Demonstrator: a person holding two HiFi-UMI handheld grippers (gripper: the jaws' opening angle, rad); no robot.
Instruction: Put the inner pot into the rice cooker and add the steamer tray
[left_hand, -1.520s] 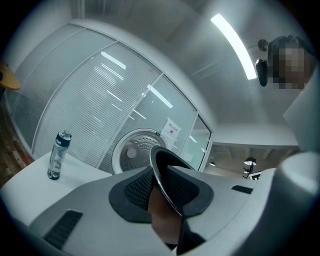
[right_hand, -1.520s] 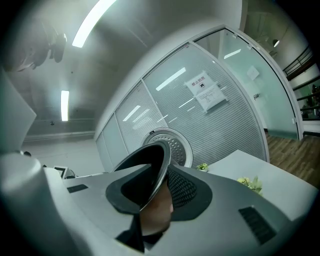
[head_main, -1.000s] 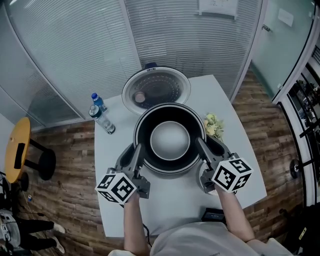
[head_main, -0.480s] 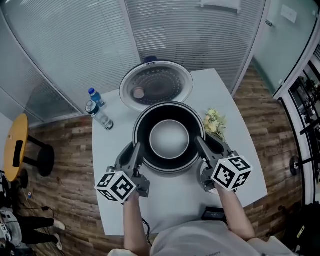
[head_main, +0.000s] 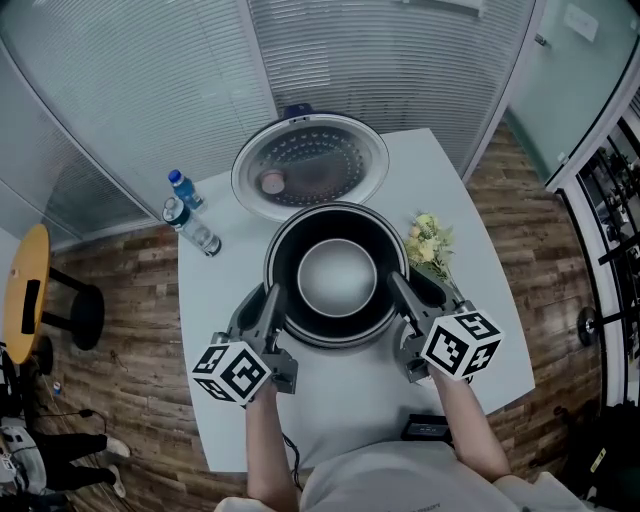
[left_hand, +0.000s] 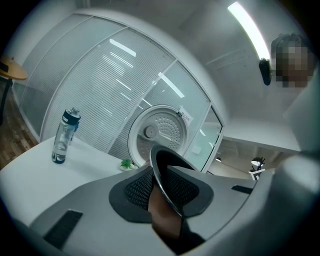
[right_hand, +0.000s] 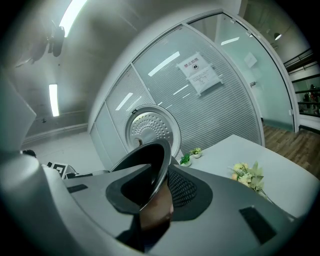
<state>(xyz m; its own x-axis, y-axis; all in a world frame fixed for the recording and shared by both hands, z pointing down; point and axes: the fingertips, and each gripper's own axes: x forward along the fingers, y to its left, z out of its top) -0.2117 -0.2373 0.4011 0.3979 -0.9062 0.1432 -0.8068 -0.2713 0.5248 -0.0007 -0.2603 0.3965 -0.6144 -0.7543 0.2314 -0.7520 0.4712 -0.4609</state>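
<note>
Left claw (head_main: 271, 302) and right claw (head_main: 399, 292) each clench opposite sides of my inner pot (head_main: 337, 282); its rim is thin, its walls black, its bottom pale grey.

the inner pot (head_main: 337, 277) was black at its wall and rim, with a dull silver-grey floor. the left gripper (head_main: 272, 296) and right gripper (head_main: 398, 288) were grey, their cubes (head_main: 232, 372) patterned with black-and-white square markers, and their pads (left_hand: 137, 187) were black with fine mesh. at upper centre the rice cooker lid (head_main: 310, 165) was white-rimmed, its dark inner plate dotted with holes. the table (head_main: 350, 410) was white and the floor (head_main: 120, 330) brown planks. at left a clear bottle (head_main: 190, 225) had a blue cap. at right the flowers (head_main: 428, 245) were pale yellow and green.
</note>
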